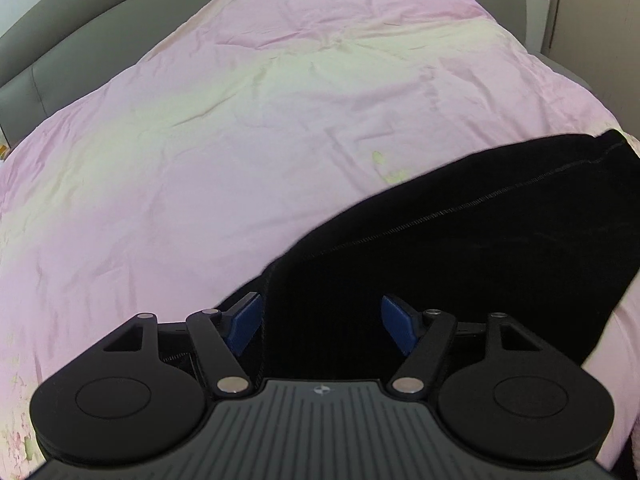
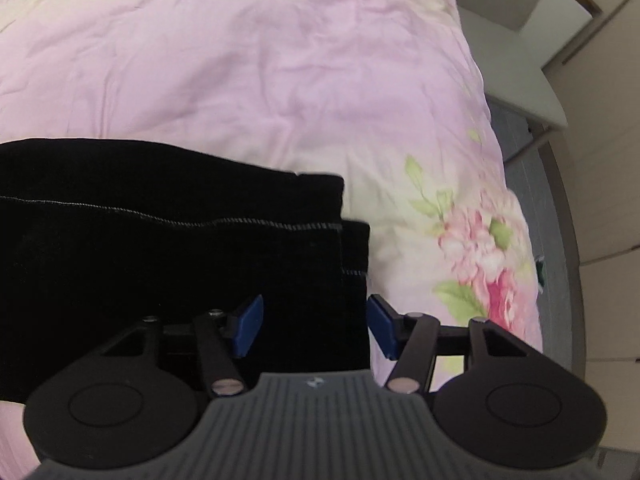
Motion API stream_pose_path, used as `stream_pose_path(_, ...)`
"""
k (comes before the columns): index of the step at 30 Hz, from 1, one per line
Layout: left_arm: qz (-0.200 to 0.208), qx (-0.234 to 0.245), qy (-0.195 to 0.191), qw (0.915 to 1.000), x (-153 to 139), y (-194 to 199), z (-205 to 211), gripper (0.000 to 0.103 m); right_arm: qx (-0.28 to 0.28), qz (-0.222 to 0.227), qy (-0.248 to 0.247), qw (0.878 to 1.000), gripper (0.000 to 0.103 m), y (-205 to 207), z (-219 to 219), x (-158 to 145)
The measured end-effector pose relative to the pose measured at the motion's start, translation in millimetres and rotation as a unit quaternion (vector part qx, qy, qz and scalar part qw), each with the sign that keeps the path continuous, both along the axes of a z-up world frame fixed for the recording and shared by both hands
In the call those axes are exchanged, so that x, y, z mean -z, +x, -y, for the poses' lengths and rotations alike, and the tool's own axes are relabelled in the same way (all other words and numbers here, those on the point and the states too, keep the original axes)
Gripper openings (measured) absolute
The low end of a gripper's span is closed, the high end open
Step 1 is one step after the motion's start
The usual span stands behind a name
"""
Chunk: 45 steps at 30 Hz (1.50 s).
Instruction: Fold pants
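In the left wrist view, the left gripper [image 1: 322,322] is standing wide open over the black pants [image 1: 460,248], its blue pads [image 1: 246,322] gripping nothing. The pants are lying on the pink duvet [image 1: 200,160].

In the right wrist view, the right gripper [image 2: 316,324] is hanging partly open above the pants' hem end [image 2: 344,248], pressing nothing, beside the duvet's flower print [image 2: 480,252].

Left claw [image 1: 322,330]: black linkage arms, silver pivot screws, round black discs either side, grey ribbed housing with small cross emblem, blue pads [image 1: 244,320]. Right claw [image 2: 316,326]: same build, blue pads [image 2: 250,322].
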State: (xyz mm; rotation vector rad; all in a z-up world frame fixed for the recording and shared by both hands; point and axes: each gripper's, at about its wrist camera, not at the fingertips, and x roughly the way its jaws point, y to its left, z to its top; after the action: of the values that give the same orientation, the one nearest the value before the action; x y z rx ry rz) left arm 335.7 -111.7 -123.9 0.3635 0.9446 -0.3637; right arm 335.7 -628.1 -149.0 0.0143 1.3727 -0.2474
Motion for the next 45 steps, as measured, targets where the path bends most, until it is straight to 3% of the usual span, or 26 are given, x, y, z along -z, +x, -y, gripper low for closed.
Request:
stream_pose_path(5, -0.039, 0.014, 0.008, 0.9991, 12, -54, -1, 0.08, 0.053, 0.023, 0.044, 0.997, 0.053, -25, 15, 7)
stream_pose_path(10, -0.075, -0.008, 0.017, 0.997, 33, -93, -8, 0.08, 0.114, 0.05, 0.081, 0.989, 0.05, -38, 27, 12)
stream_pose_path(18, -0.055, -0.022, 0.058, 0.9966, 44, -120, -4, 0.08, 0.118, 0.112, 0.093, 0.982, 0.041, -55, 23, -22)
stream_pose_path(21, -0.051, -0.031, 0.061, 0.9964, 45, -122, -1, 0.081, 0.126, 0.13, 0.114, 0.977, 0.028, -62, 25, -30)
stream_pose_path(25, -0.05, -0.038, 0.064, 0.9959, 52, -124, -3, 0.081, 0.161, 0.114, 0.137, 0.971, 0.03, -65, 35, -18)
stream_pose_path(28, -0.052, -0.044, 0.059, 0.9959, 56, -122, -6, 0.081, 0.208, 0.111, 0.175, 0.956, 0.038, -67, 46, 8)
stream_pose_path(31, -0.056, -0.05, 0.055, 0.9957, 58, -120, -5, 0.081, 0.251, 0.124, 0.202, 0.939, 0.037, -66, 53, 26)
stream_pose_path(34, -0.057, -0.058, 0.056, 0.9951, 58, -118, -5, 0.068, 0.26, 0.125, 0.192, 0.938, 0.017, -66, 48, 24)
stream_pose_path(39, -0.066, -0.067, 0.031, 0.9951, 53, -115, -10, 0.029, 0.234, 0.163, 0.159, 0.945, 0.009, -76, 48, -16)
stream_pose_path(42, -0.069, -0.059, 0.009, 0.9959, 48, -117, -8, 0.019, 0.225, 0.157, 0.136, 0.952, 0.009, -84, 57, -24)
stream_pose_path(45, -0.069, -0.05, 0.02, 0.9962, 51, -118, -4, 0.019, 0.243, 0.135, 0.138, 0.951, 0.009, -94, 66, -8)
